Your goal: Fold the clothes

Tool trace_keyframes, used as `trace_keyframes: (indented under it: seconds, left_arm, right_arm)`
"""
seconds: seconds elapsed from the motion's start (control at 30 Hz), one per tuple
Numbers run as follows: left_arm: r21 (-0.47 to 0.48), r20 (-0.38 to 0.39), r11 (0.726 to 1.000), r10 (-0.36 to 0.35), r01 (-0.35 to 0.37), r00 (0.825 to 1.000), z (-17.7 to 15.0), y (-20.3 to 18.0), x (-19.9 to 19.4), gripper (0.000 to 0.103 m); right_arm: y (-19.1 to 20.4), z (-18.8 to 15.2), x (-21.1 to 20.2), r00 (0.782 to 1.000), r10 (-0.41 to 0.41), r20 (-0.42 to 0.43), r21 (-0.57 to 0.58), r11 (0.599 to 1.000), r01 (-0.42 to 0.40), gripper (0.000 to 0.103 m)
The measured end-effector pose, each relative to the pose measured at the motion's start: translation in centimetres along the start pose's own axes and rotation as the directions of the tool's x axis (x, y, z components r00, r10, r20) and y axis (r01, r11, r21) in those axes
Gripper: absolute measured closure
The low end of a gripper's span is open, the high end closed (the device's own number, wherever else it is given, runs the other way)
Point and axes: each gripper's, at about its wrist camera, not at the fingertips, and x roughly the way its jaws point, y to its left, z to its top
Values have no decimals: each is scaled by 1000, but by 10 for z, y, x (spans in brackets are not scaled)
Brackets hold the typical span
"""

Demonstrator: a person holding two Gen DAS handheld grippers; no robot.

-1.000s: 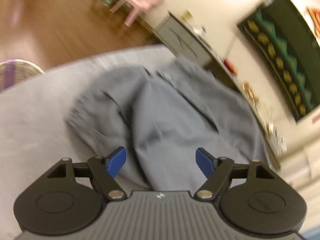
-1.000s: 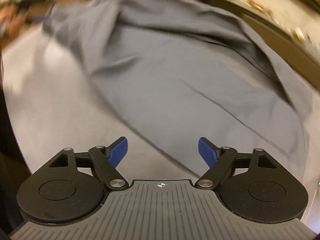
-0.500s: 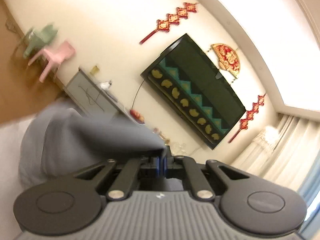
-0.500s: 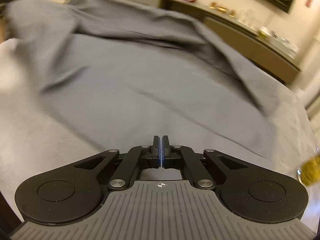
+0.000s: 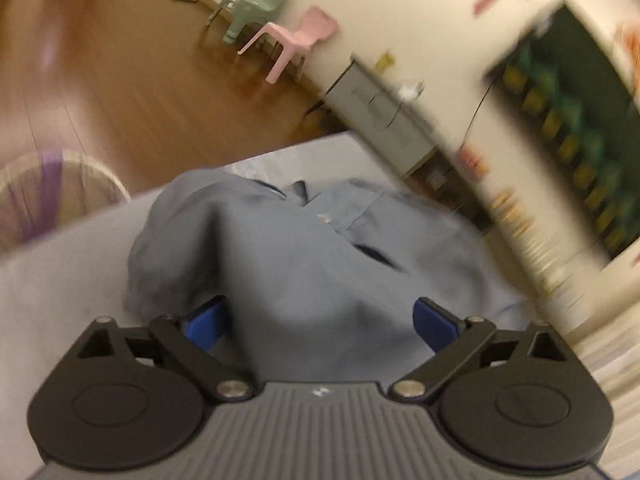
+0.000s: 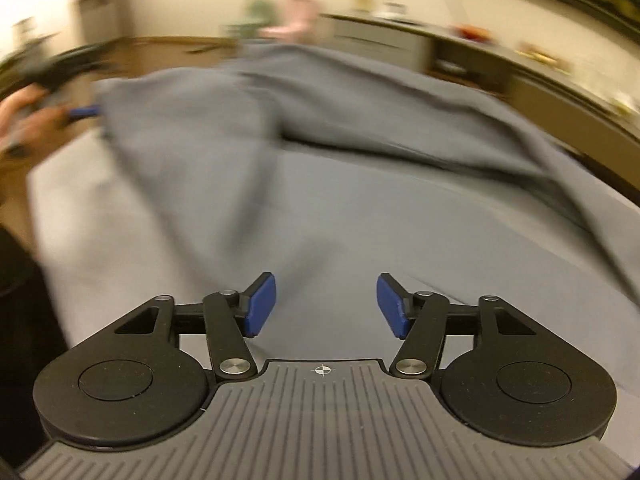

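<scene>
Right now my left gripper [image 5: 320, 322] has its blue pads [image 5: 434, 326] spread wide, with a mound of the grey-blue garment [image 5: 304, 264] bulging up between them; the cloth hides most of the left pad, and I cannot tell whether either pad touches the fabric. Nothing is pinched. The garment lies crumpled across the middle of the left wrist view on a pale grey sheet [image 5: 60, 280], with a collar or placket fold and a dark slit near the centre. Beyond it, in the upper part of that frame, a green chair [image 5: 256, 4] and a pink chair [image 5: 296, 40] stand side by side on a brown wooden floor [image 5: 132, 80] against a cream wall. A low grey cabinet [image 5: 380, 112] sits to their right, and a dark framed panel with green and yellow shapes [image 5: 572, 120] fills the upper right, badly blurred. A woven basket with a purple stripe [image 5: 44, 196] shows at the left edge.

My right gripper [image 6: 326, 306] is likewise open, its pads apart over flat cloth and holding nothing. In the right wrist view the same garment [image 6: 360, 180] fills the middle of the frame, ridged in long folds toward the upper right. At the upper left edge a hand [image 6: 24, 120] grasps a dark tool with a blue tip, smeared by motion.
</scene>
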Motion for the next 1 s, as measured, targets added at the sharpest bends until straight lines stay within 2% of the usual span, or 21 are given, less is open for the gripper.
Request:
trace_keyframes:
  seconds: [0.03, 0.07, 0.1, 0.13, 0.17, 0.2, 0.23, 0.27, 0.3, 0.33, 0.4, 0.43, 0.47, 0.5, 0.53, 0.6, 0.7, 0.87, 0.9, 0.93, 1.0]
  left_arm:
    - [12, -31, 1000, 12, -12, 999, 4, -9, 13, 18]
    - [26, -60, 1000, 1, 0, 998, 8, -17, 24, 51]
    - [41, -77, 997, -63, 66, 995, 12, -24, 29, 86]
    - [58, -86, 986, -153, 158, 984, 16, -32, 32, 94]
    - [90, -48, 959, -267, 270, 962, 19, -39, 25, 97]
    - [146, 31, 905, -408, 400, 912, 21, -41, 4, 97]
    - [215, 106, 826, -549, 520, 829, 20, -38, -22, 97]
    - [264, 149, 750, -653, 606, 743, 17, -26, -40, 97]
    - [293, 172, 683, -726, 669, 666, 12, -7, -52, 96]
    - [261, 174, 695, -717, 670, 676, 8, 14, -49, 94]
    - [87, 116, 842, -539, 532, 834, 0, 58, -18, 76]
    - [3, 70, 906, -422, 423, 904, -8, 77, -5, 71]
    - [-57, 38, 940, -336, 338, 941, -16, 92, 1, 59]
    - [-102, 19, 953, -286, 286, 958, -22, 102, 2, 47]
    - [-119, 10, 961, -252, 251, 968, -25, 103, 1, 44]
    - [-108, 13, 972, -211, 211, 978, -23, 87, -5, 32]
    - [-93, 18, 985, -148, 149, 989, -20, 63, -14, 22]
    - [-44, 24, 998, -32, 33, 999, -12, 19, -26, 20]
    - [2, 17, 1000, 4, -4, 1000, -8, 3, -22, 20]
    - [41, 5, 999, 28, -29, 1000, -9, -10, -17, 20]
    - [88, -44, 994, 62, -58, 997, -14, -25, -3, 19]
  right_arm:
    - [16, 6, 13, 1000, 30, 6, -29, 999, -30, 44]
    - [32, 13, 29, 998, 61, 6, -73, 996, -60, 42]
    - [47, 20, 45, 996, 92, 2, -121, 988, -91, 36]
    - [58, 23, 60, 996, 91, -13, -172, 981, -92, 36]
    - [66, 25, 74, 996, 77, -33, -224, 971, -83, 39]
    - [66, 27, 86, 996, 55, -64, -244, 967, -69, 64]
    - [63, 29, 97, 995, 29, -99, -252, 966, -53, 103]
    - [54, 33, 94, 996, 8, -85, -235, 972, -28, 103]
    - [43, 37, 87, 998, -11, -55, -208, 978, -1, 103]
    - [35, 39, 74, 999, -29, -16, -195, 980, 25, 103]
    - [24, 37, 48, 999, -26, 40, -181, 983, 33, 103]
    - [23, 31, 44, 999, -29, 36, -190, 981, 36, 103]
    - [24, 24, 45, 999, -35, 21, -206, 978, 39, 103]
    - [25, 17, 45, 999, -41, 7, -221, 974, 42, 103]
    - [26, 9, 45, 999, -48, -8, -236, 971, 45, 103]
    - [27, -6, 51, 998, -53, -39, -241, 970, 42, 103]
    - [25, -16, 54, 997, -61, -49, -231, 972, 48, 103]
    - [15, -12, 45, 996, -79, -29, -202, 977, 71, 101]
    - [16, -13, 40, 996, -86, -23, -191, 978, 80, 93]
    - [11, -15, 32, 996, -85, -17, -151, 985, 82, 74]
    - [-2, -19, 15, 997, -79, -4, -52, 996, 79, 61]
